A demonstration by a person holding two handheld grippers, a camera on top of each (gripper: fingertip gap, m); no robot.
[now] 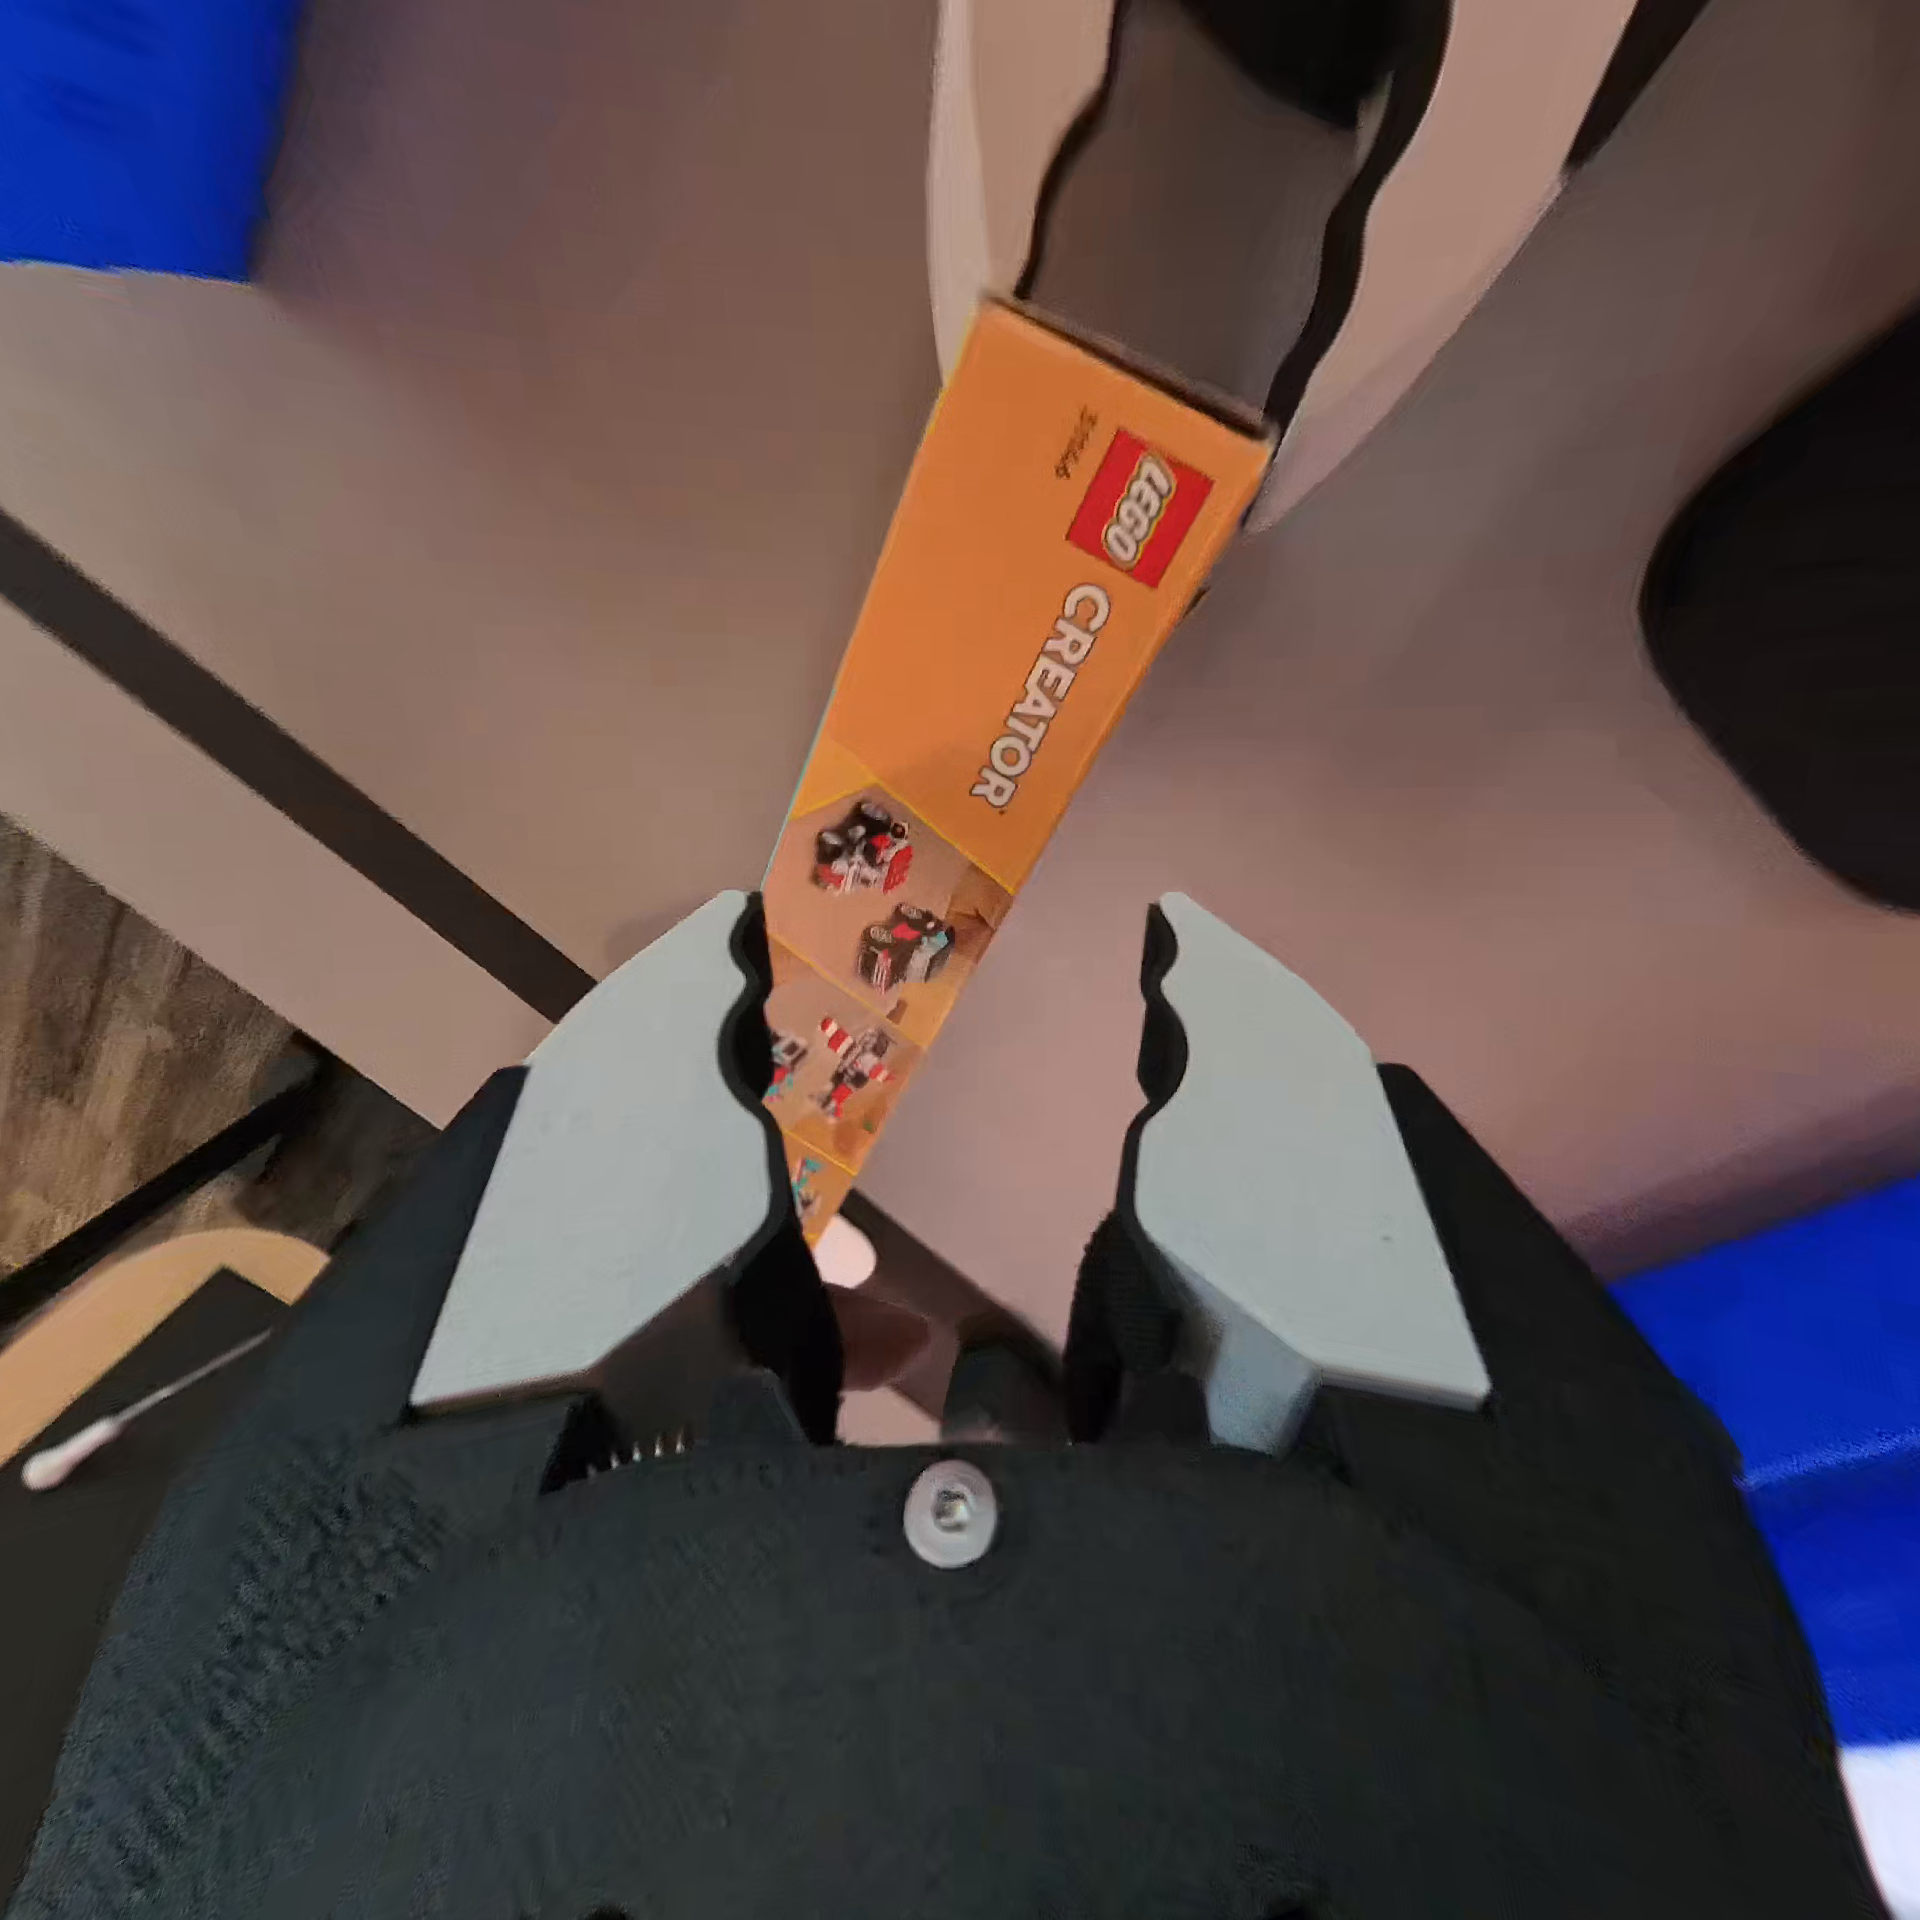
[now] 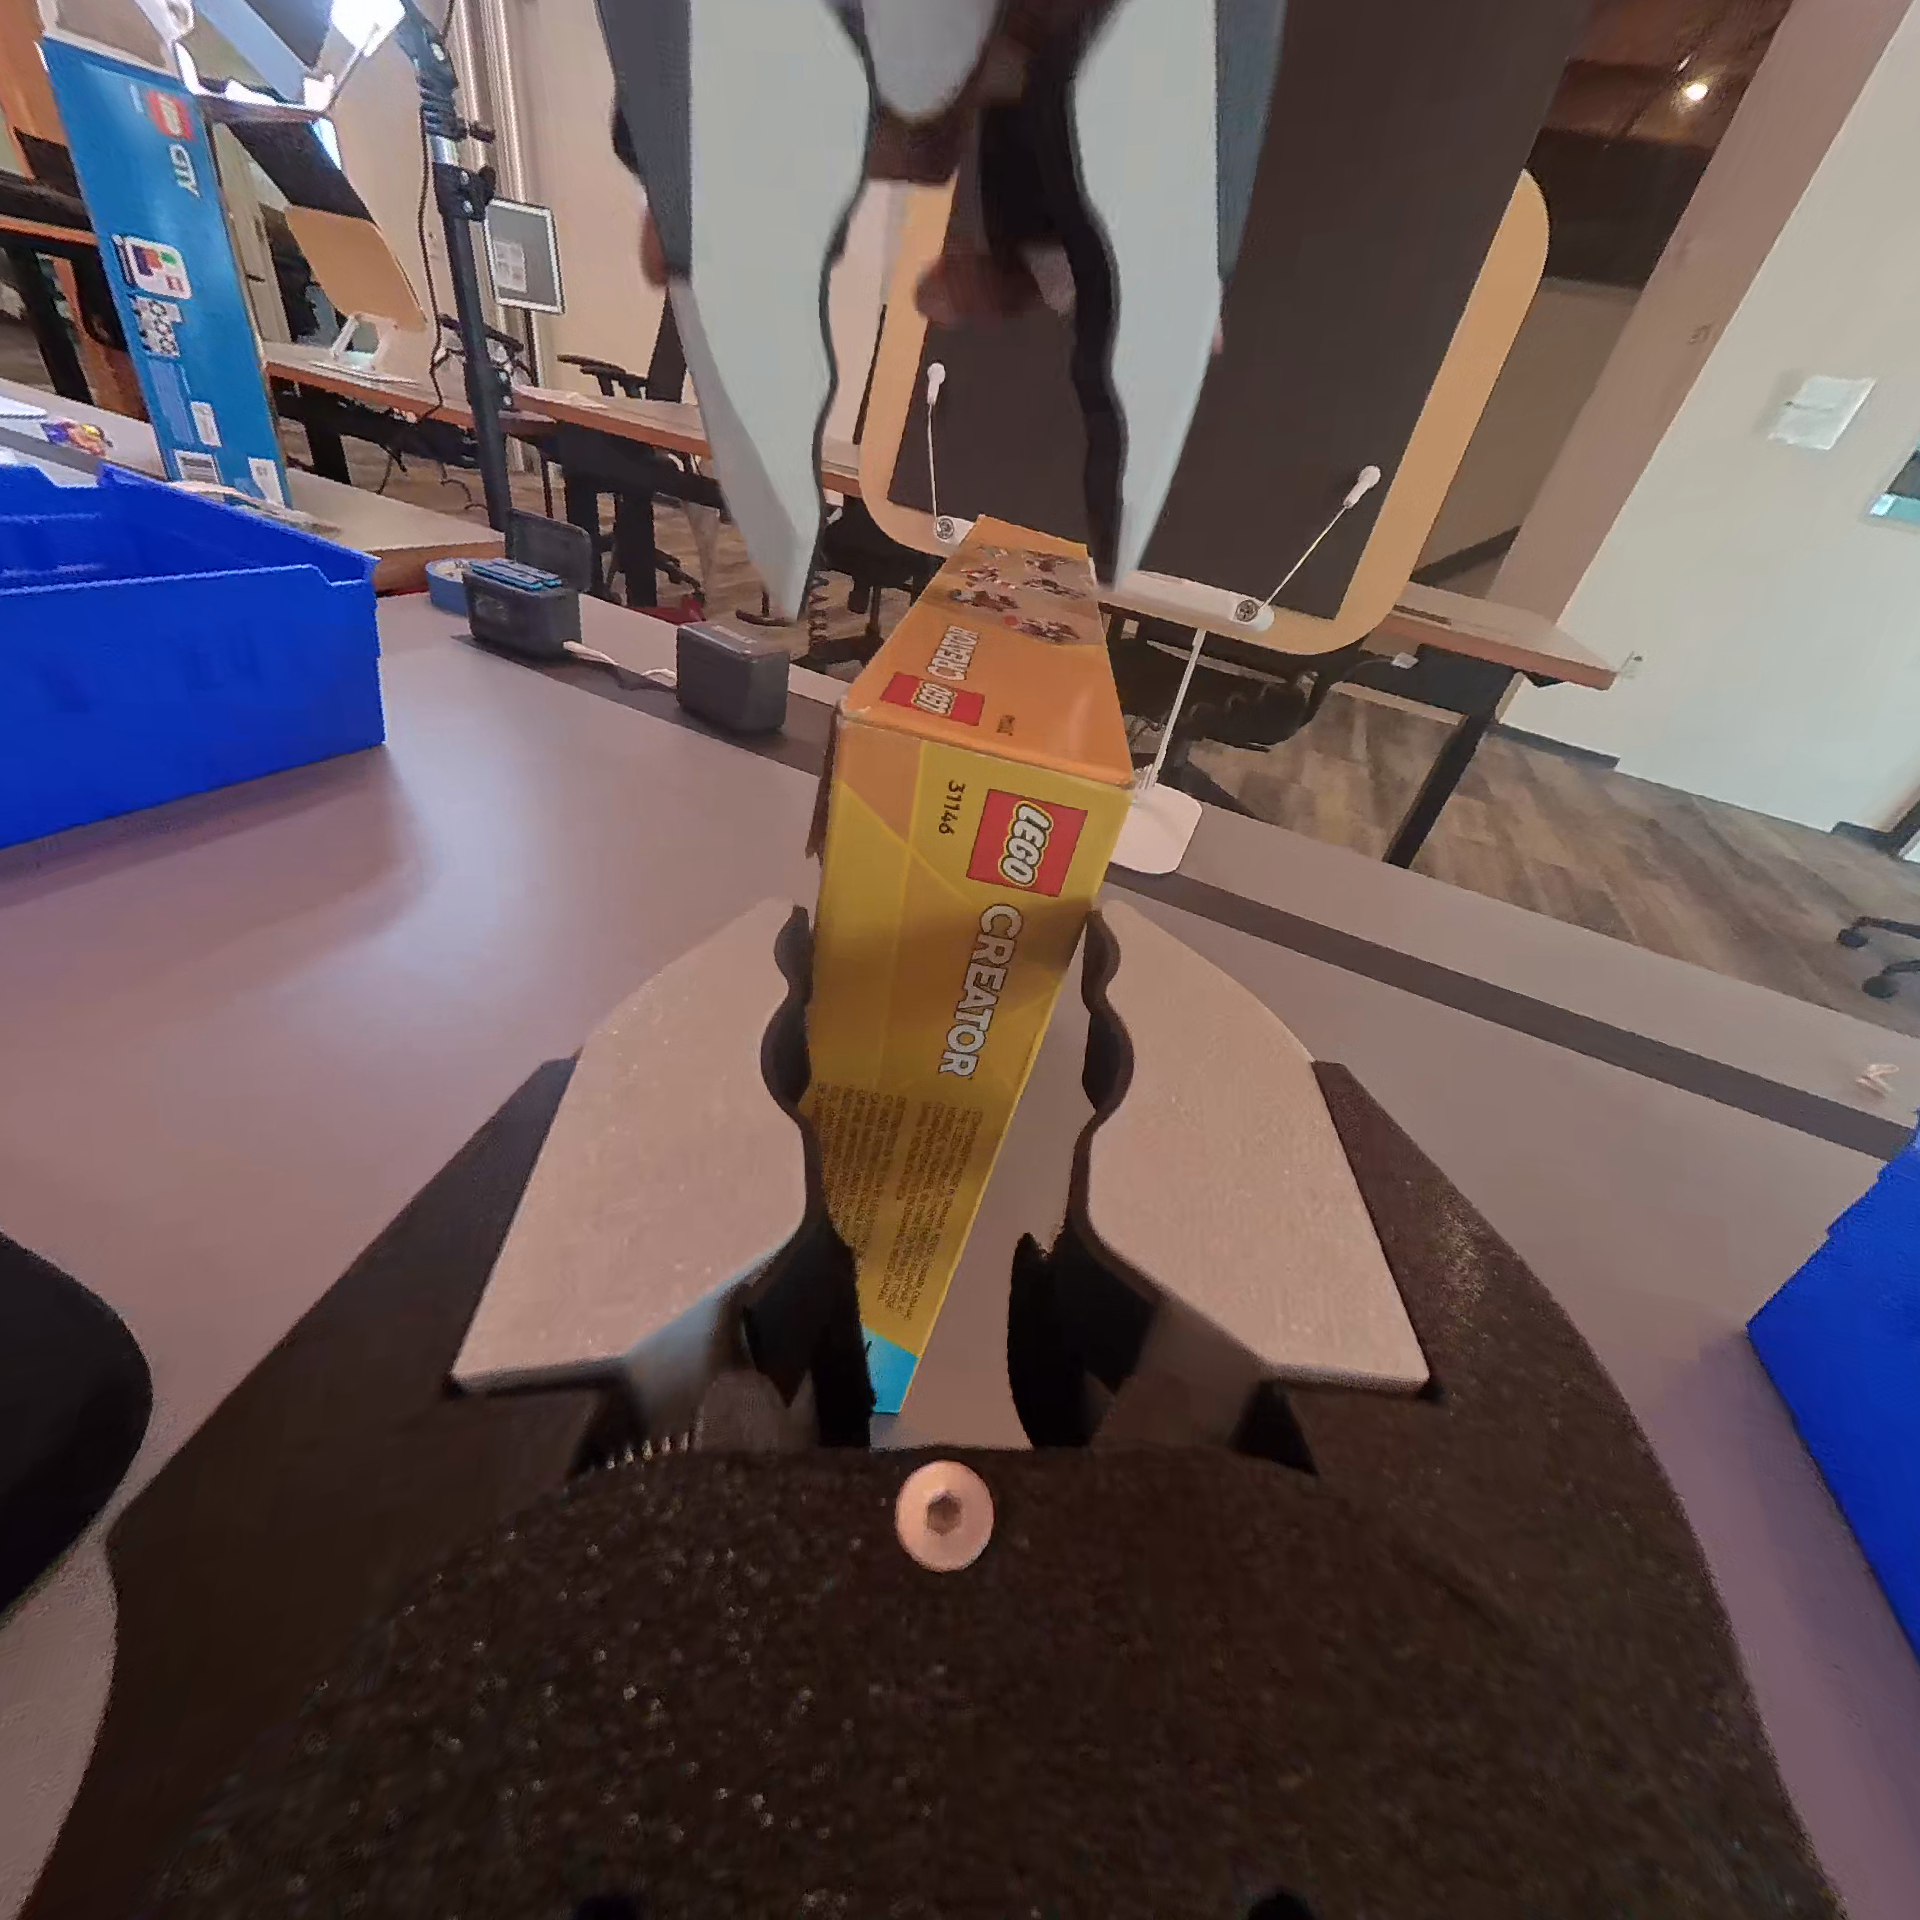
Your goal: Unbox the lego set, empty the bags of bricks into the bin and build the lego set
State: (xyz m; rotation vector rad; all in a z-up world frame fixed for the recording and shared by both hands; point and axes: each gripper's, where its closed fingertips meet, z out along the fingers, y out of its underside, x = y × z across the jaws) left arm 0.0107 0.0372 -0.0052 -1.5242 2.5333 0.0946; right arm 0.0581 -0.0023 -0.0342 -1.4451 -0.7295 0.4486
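The orange box (image 2: 966, 904) is held off the grey worktop (image 2: 312, 935), its long axis running straight from one tool to the other. The right tool (image 2: 940, 997) grips the near end: in the right wrist view both fingers press the box's broad faces, clamped on it. The left tool (image 1: 951, 997) comes in from the far end — in its own view the fingers stand wide, the box's edge just against the left finger (image 1: 644, 1122) and a clear gap to the other, so it is not gripping. The far end flap looks shut. The coming move likely turns on that end lying between the left tool's fingers. A blue bin (image 2: 177, 665) waits on the worktop, well to the side.
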